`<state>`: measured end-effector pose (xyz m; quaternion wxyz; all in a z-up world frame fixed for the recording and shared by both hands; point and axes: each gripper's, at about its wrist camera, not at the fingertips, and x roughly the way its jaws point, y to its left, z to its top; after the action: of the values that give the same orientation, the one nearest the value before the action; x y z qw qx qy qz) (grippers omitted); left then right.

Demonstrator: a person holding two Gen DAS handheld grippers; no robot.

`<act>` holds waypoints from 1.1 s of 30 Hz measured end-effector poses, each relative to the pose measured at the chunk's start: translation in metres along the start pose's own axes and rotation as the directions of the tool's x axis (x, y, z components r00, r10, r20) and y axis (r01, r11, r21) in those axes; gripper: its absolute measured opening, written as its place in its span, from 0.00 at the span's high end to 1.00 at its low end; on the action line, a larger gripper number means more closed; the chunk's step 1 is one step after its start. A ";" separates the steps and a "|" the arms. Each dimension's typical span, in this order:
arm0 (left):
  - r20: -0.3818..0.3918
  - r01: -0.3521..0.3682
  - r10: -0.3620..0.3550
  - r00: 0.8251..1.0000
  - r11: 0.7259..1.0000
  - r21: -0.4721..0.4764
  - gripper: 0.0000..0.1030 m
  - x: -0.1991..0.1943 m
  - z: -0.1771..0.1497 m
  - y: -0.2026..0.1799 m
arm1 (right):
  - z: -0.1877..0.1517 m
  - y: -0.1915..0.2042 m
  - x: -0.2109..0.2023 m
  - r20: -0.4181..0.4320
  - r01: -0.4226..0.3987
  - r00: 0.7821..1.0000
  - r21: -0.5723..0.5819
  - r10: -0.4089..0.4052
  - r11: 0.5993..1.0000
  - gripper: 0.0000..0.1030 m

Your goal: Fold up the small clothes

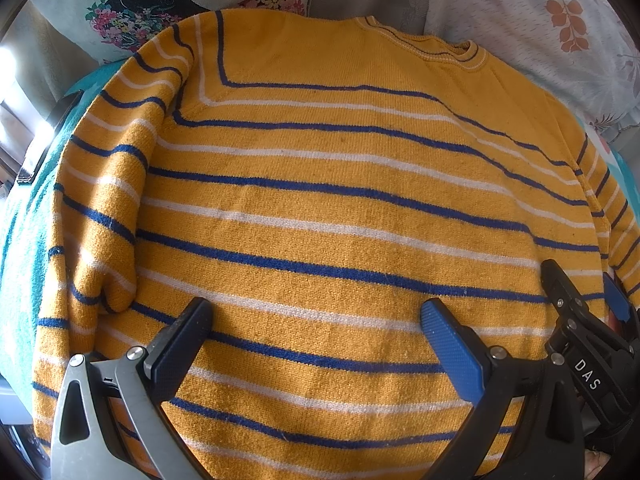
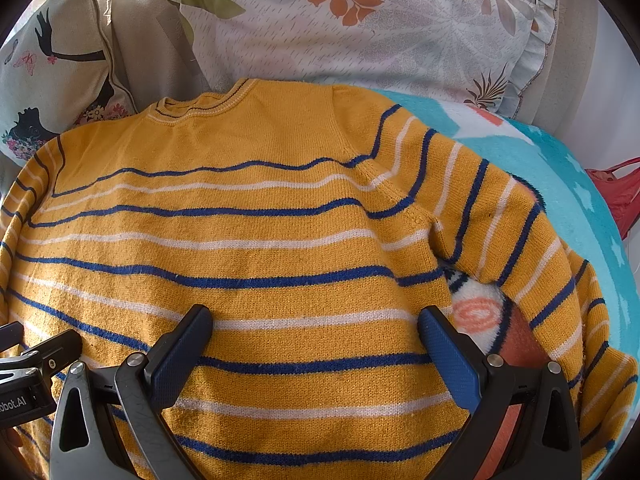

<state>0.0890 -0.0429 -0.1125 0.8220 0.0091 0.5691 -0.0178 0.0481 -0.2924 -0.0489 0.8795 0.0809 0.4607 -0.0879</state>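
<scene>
We hold both hand-held grippers, left (image 1: 316,316) and right (image 2: 316,320), spread wide over the sweater (image 1: 320,208), flat on the blanket (image 2: 560,168), collar away, its loose sleeve (image 2: 520,248) nearer our right.

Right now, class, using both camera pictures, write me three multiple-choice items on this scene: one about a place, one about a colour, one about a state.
1. Where does the sweater lie?
A. on a blanket
B. in a basket
C. on a hanger

2. What colours are its stripes?
A. red and green
B. blue and white
C. black and pink

3. How is the right gripper?
A. shut on a sleeve
B. open above the sweater
C. out of view

Answers: 1 A, the turquoise blanket shows beneath it; 2 B, blue and white lines cross the yellow knit; 3 B, its fingers stand wide apart, holding nothing.
</scene>
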 end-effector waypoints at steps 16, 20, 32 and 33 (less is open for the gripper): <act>0.001 0.001 -0.001 1.000 1.000 0.001 0.00 0.000 0.000 0.000 | 0.000 0.000 0.000 0.000 0.002 1.000 0.002 -0.002 1.000 0.00; 0.001 0.001 -0.001 1.000 1.000 0.001 0.00 0.000 -0.001 0.000 | 0.000 0.000 0.000 0.000 0.002 1.000 0.002 -0.002 1.000 0.00; 0.019 0.007 -0.007 1.000 1.000 0.013 0.00 0.000 -0.003 0.000 | 0.001 0.000 0.000 0.000 0.002 1.000 0.003 -0.002 1.000 0.00; 0.016 0.011 -0.011 1.000 1.000 0.016 0.00 0.000 -0.002 0.001 | 0.000 0.000 0.000 0.000 0.002 1.000 0.003 -0.002 1.000 0.00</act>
<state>0.0870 -0.0416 -0.1129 0.8264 0.0123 0.5624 -0.0271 0.0485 -0.2923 -0.0486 0.8794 0.0817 0.4604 -0.0894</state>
